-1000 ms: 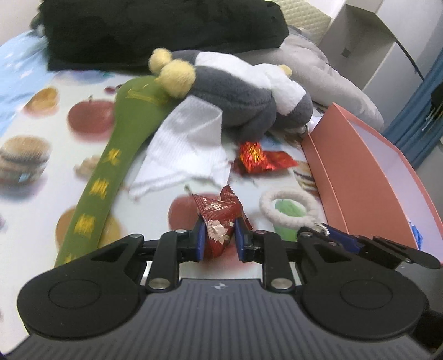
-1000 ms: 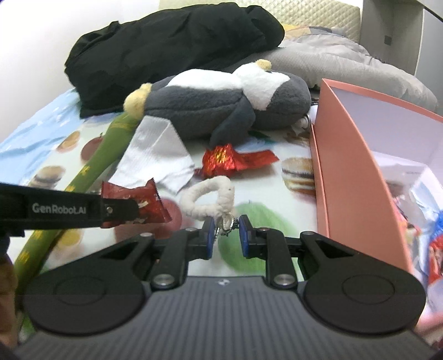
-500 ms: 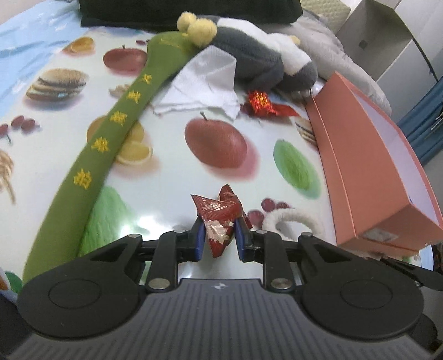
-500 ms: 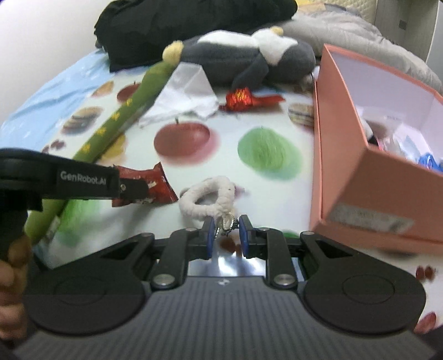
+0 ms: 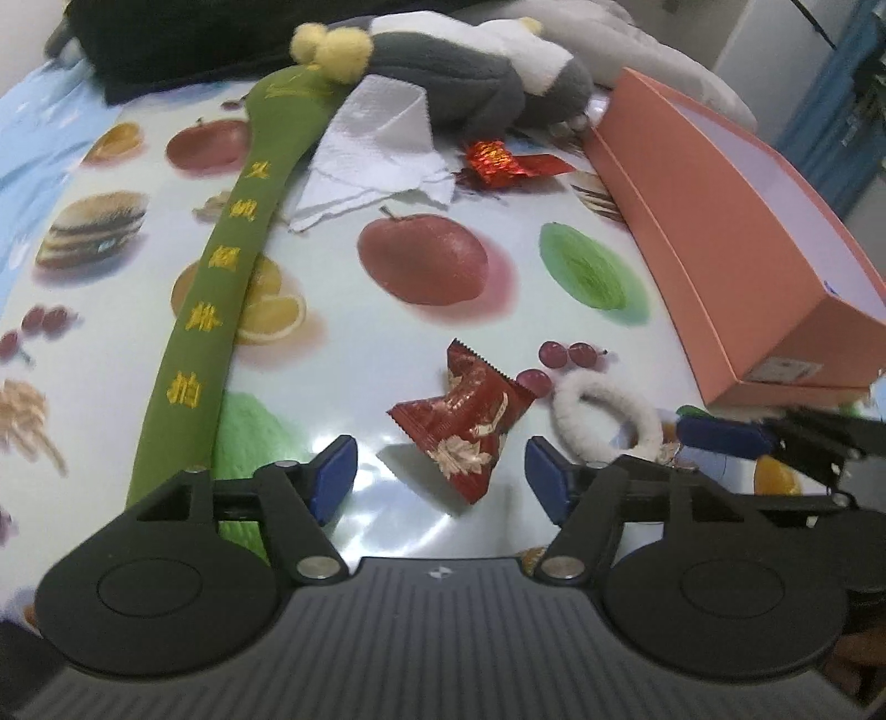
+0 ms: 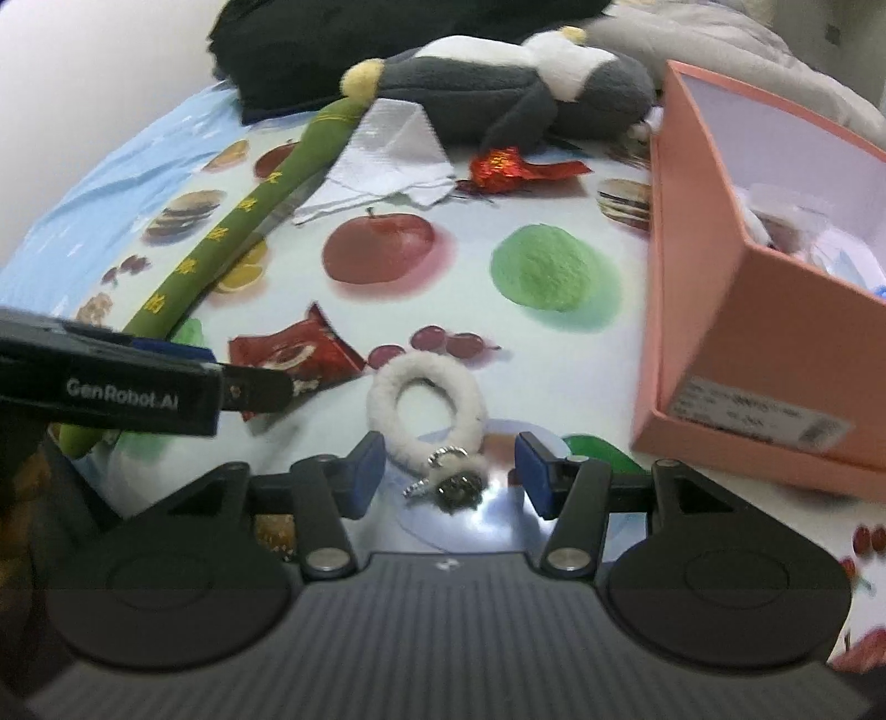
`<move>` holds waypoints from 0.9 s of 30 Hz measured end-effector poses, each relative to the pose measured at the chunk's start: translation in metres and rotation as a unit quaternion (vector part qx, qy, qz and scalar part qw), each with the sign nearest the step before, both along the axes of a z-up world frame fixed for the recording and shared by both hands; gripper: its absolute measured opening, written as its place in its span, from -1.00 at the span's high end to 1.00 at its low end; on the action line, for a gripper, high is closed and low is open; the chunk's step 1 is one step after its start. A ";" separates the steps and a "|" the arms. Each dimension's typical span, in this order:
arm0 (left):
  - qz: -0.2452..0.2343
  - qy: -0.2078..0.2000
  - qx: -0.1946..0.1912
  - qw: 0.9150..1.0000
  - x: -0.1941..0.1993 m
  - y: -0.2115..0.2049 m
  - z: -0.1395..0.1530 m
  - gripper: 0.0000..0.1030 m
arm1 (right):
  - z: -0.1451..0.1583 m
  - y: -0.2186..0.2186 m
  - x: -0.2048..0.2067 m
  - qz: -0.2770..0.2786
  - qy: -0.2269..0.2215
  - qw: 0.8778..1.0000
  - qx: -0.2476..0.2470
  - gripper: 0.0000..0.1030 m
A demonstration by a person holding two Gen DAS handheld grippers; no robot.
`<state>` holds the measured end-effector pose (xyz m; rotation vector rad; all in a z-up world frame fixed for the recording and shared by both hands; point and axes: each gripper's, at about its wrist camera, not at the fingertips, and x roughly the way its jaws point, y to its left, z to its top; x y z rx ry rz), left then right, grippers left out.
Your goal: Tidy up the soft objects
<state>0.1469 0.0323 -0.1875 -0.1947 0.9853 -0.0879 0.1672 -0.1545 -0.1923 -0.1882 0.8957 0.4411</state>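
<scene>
A dark red snack packet (image 5: 465, 423) lies on the fruit-print tablecloth (image 5: 138, 343) between the spread jaws of my left gripper (image 5: 440, 479), which are opening; the pads do not touch it. A white fluffy ring with a metal clasp (image 6: 426, 404) lies on the cloth between the opening jaws of my right gripper (image 6: 448, 476), also untouched. The packet (image 6: 293, 354) and my left gripper's finger (image 6: 138, 382) show at the left of the right wrist view. A grey and white plush toy (image 5: 470, 72), a long green plush stick (image 5: 221, 266) and a white tissue (image 5: 376, 149) lie farther back.
An open salmon-pink box (image 6: 775, 277) with items inside stands at the right. A shiny red wrapper (image 5: 498, 160) lies by the plush. Black clothing (image 6: 360, 39) and a grey cushion (image 6: 747, 50) are piled at the back.
Both grippers swung back from the plush toward the near part of the cloth, then opened. The red packet and the fluffy ring dropped from the pads onto the cloth.
</scene>
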 end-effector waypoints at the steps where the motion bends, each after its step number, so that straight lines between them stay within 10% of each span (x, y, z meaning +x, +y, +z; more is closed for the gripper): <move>1: -0.005 -0.003 0.005 1.000 0.001 0.000 0.001 -0.41 | -0.001 0.002 0.001 0.008 -0.002 1.000 -0.004 -0.06; 9: -0.044 -0.020 0.019 0.999 0.014 -0.007 0.010 -0.41 | -0.007 0.012 0.009 0.057 -0.019 0.998 -0.026 -0.02; 15: -0.069 -0.024 0.035 0.997 0.022 -0.017 0.008 -0.41 | -0.010 0.016 0.008 0.079 -0.008 0.996 -0.028 0.52; 27: -0.091 -0.012 0.083 0.992 0.026 -0.034 -0.007 -0.35 | -0.006 -0.015 0.008 0.011 0.017 1.000 0.003 0.64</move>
